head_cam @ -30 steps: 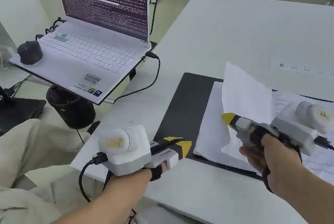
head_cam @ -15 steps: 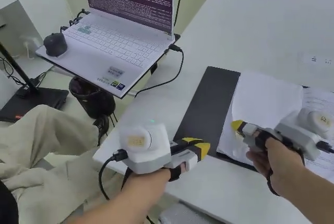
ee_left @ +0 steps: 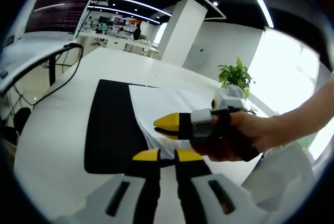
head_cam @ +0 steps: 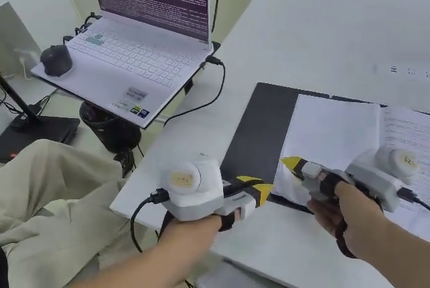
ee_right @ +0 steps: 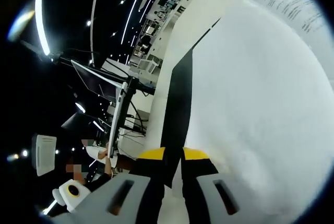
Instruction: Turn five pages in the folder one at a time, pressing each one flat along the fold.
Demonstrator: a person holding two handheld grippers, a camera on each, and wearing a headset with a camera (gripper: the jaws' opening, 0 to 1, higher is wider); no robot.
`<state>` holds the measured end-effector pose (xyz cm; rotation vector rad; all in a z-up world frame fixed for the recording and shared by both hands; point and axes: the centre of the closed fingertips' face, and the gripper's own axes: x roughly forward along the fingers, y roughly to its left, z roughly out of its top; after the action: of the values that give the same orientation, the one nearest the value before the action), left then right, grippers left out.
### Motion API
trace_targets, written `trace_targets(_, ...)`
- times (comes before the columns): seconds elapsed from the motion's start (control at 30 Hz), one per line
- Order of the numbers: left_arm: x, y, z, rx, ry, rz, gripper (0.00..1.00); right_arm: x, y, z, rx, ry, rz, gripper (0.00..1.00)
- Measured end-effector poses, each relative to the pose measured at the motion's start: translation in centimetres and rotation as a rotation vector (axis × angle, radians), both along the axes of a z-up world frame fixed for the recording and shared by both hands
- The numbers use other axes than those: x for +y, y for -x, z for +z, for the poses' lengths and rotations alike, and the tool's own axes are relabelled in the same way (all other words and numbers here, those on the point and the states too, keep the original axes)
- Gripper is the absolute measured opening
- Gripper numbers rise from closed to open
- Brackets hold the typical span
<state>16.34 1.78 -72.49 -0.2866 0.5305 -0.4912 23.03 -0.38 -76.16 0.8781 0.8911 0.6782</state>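
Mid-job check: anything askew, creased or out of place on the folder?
Nothing stands out. The blank page lies flat and square on the folder's black cover, with the right claw at its near corner; no creases show.

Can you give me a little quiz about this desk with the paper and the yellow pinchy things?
1. True or false: the white page is standing straight up in the air.
2. What colour are the tips of the left tongs and the right tongs? A red, B yellow, C blue.
3. Fill the gap: the folder lying under the page is ___.

Key: 1 false, the page lies flat on the folder. 2 B. 3 black.
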Motion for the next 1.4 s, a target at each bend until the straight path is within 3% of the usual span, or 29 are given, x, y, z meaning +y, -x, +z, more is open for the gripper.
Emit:
trace_targets(0.17, -2.1, -1.2, -1.0, -0.033, -0.083, -0.094, 0.1, -3.5, -0.6, 0.5, -0.002, -0.034, -0.03, 0.06)
trace_targets(0.3, -3.7, -2.6, -2.0, -0.048, -0.124, -0.137, 0.11, -6.8, -1.4, 0.4, -0.007, -0.018, -0.061, 0.06)
trace_targets(0.37, -4.1, -3.3, -2.6, -0.065, -0.175, -0.155, 0.11, -8.3, -1.8, 0.4, -0.008, -0.009, -0.072, 0.06)
trace_targets(0.5, -4.0, -4.2, -4.3, -0.042, -0.229, -0.156, 0.11, -10.5, -2.8, 0.4, -0.013, -0.006, -0.091, 0.06)
trace_targets(0.63, -3.6, -3.8, -5.6, -0.025, -0.292, -0.177, 0.12, -11.9, -3.6, 0.5, -0.016, -0.015, -0.1, 0.05)
trace_targets(0.7, -2.8, -3.3, -6.7, -0.003, -0.367, -0.192, 0.12, -12.3, -4.0, 0.5, -0.016, -0.012, -0.098, 0.05)
trace_targets(0.73, -3.3, -4.0, -5.8, -0.096, -0.349, -0.195, 0.11, -12.4, -4.1, 0.5, -0.017, -0.013, -0.097, 0.05)
trace_targets(0.77, -3.0, -3.2, -6.6, -0.022, -0.351, -0.186, 0.11, -12.5, -4.4, 0.5, -0.014, -0.015, -0.093, 0.05)
trace_targets(0.8, -3.1, -3.5, -6.4, -0.053, -0.368, -0.197, 0.11, -12.6, -4.5, 0.5, -0.014, -0.013, -0.092, 0.05)
trace_targets(1.0, -3.2, -3.3, -6.2, -0.076, -0.404, -0.226, 0.11, -12.9, -5.7, 0.2, -0.016, -0.007, -0.077, 0.05)
trace_targets(1.4, -3.0, -3.1, -6.1, -0.085, -0.395, -0.213, 0.11, -13.0, -7.7, -0.9, 0.004, -0.007, -0.059, 0.02)
